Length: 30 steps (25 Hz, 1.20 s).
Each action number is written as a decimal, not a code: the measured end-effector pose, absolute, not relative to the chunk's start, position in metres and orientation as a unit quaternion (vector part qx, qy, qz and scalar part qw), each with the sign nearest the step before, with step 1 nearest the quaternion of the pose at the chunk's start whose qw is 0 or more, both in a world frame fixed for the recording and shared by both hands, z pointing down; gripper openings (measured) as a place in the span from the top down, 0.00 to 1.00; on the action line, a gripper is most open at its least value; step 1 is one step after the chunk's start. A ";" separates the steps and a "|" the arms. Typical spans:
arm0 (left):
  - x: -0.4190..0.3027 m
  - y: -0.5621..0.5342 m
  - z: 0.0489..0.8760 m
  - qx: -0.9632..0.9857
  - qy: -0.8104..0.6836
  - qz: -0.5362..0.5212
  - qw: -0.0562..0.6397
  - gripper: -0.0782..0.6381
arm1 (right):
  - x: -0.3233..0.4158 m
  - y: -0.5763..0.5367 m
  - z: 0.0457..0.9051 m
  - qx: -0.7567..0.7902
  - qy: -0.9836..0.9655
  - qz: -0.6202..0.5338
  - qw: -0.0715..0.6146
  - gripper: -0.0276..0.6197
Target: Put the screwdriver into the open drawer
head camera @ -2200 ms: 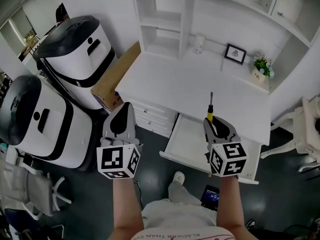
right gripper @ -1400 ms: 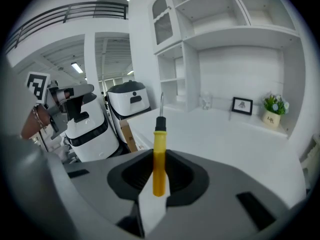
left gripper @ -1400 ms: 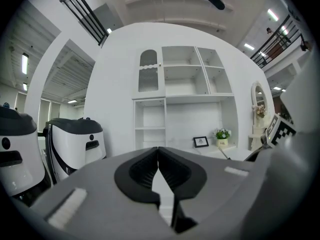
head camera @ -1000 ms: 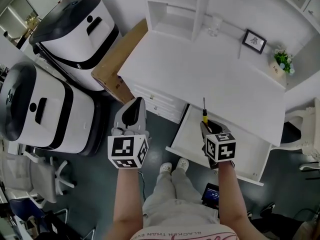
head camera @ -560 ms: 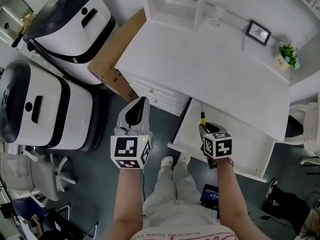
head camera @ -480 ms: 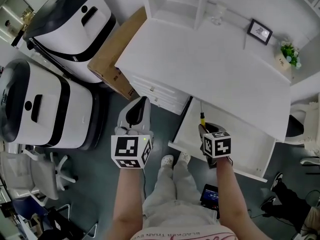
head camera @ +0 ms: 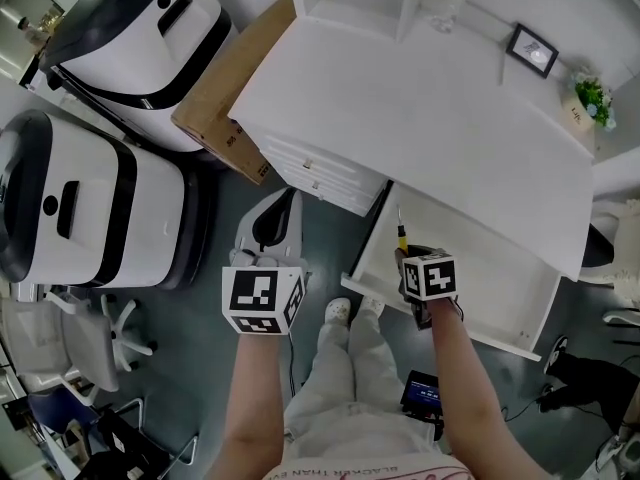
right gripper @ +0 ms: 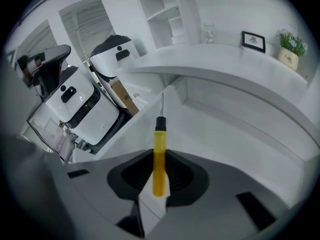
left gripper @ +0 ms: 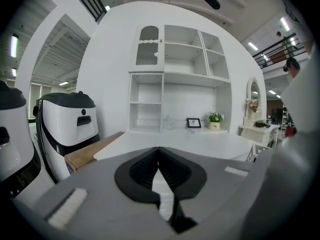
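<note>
Screwdriver (right gripper: 159,154): clamped in right tongs (head camera: 408,260), lowered over drawer (right gripper: 220,129) | left tongs (left gripper: 159,151): closed, empty, beside drawer | next: release inside.

No words or numbers can be read with certainty. The cardboard box (head camera: 215,88) bears a small blue label (head camera: 232,140), too small to read. The white plant pot (right gripper: 289,59) shows dark lettering and the picture frame (right gripper: 252,40) a small dark print, both illegible. The marker cubes (head camera: 262,301) on the left gripper (head camera: 290,198) and the right gripper (head camera: 402,255) carry black-and-white square codes, not letters. The shirt (head camera: 360,468) has a line of print cut off by the bottom edge.
</note>
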<state>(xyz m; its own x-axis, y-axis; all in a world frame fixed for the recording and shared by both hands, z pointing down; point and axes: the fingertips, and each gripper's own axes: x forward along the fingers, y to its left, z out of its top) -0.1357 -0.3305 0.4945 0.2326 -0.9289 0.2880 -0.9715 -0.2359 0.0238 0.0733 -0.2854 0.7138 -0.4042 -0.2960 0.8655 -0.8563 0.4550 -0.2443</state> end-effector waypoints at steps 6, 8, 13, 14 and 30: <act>-0.142 -0.327 0.514 0.776 -0.610 0.114 0.112 0.88 | 0.072 -0.280 0.740 0.371 -0.720 0.435 0.394 0.83; -0.144 -0.326 0.519 0.774 -0.611 0.115 0.118 0.88 | 0.071 -0.279 0.746 0.365 -0.709 0.455 0.398 0.83; -0.145 -0.324 0.528 0.774 -0.609 0.115 0.129 0.88 | 0.071 -0.282 0.757 0.358 -0.689 0.471 0.419 0.83; -0.146 -0.324 0.529 0.774 -0.608 0.115 0.131 0.88 | 0.071 -0.282 0.761 0.358 -0.686 0.468 0.428 0.83; -0.149 -0.330 0.526 0.779 -0.603 0.107 0.136 0.88 | 0.068 -0.278 0.772 0.345 -0.645 0.506 0.456 0.75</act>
